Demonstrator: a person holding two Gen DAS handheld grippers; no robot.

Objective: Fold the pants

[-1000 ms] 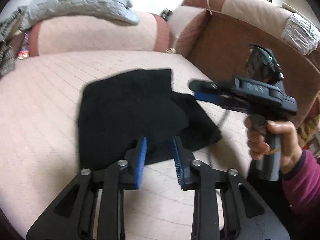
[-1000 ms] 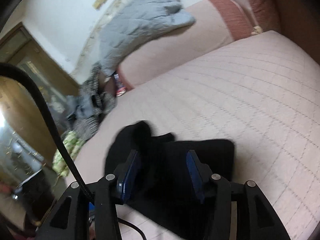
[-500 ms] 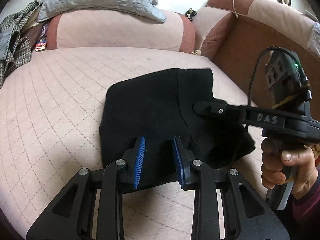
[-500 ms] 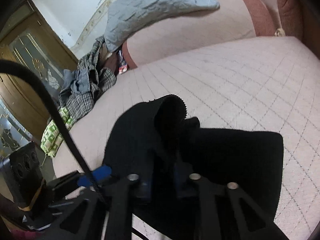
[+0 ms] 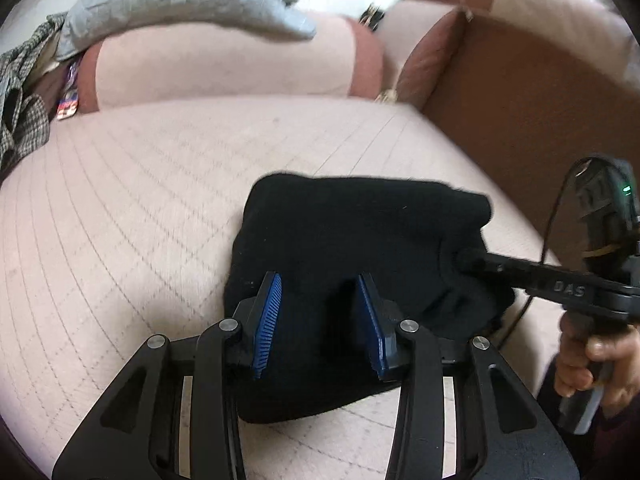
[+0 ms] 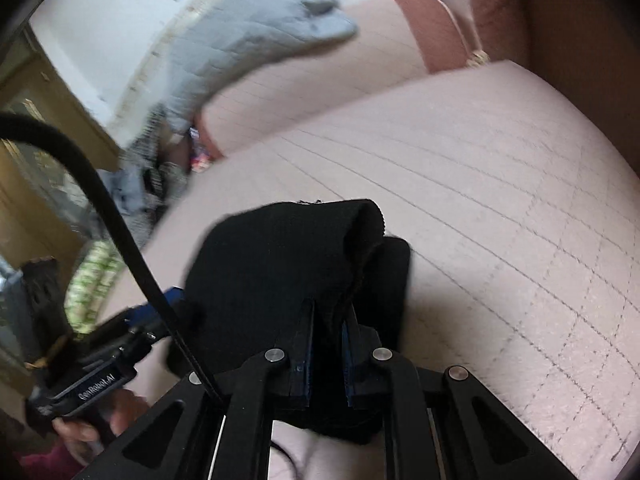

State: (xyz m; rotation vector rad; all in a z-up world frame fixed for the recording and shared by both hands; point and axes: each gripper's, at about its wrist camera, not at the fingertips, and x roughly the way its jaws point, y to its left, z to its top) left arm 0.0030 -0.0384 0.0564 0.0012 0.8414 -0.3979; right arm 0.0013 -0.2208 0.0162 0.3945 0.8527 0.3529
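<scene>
The black pants (image 5: 352, 240) lie bunched in a folded bundle on the pink quilted sofa seat (image 5: 152, 208). My left gripper (image 5: 320, 316) is open, its blue pads either side of the bundle's near edge, gripping nothing. My right gripper (image 6: 328, 344) is shut on a fold of the pants (image 6: 288, 264) and lifts it off the seat. In the left wrist view the right gripper (image 5: 472, 260) reaches in from the right, its tips buried in the cloth. In the right wrist view the left gripper (image 6: 160, 308) shows at lower left beside the bundle.
A grey quilted blanket (image 5: 184, 4) lies over the sofa back. Checked clothes (image 5: 20, 92) are piled at the left end. The brown armrest (image 5: 520, 92) rises at the right. A black cable (image 6: 100, 200) crosses the right wrist view.
My right gripper closed on the pants' right side and raised a fold. My left gripper moved forward over the bundle's near edge, still open.
</scene>
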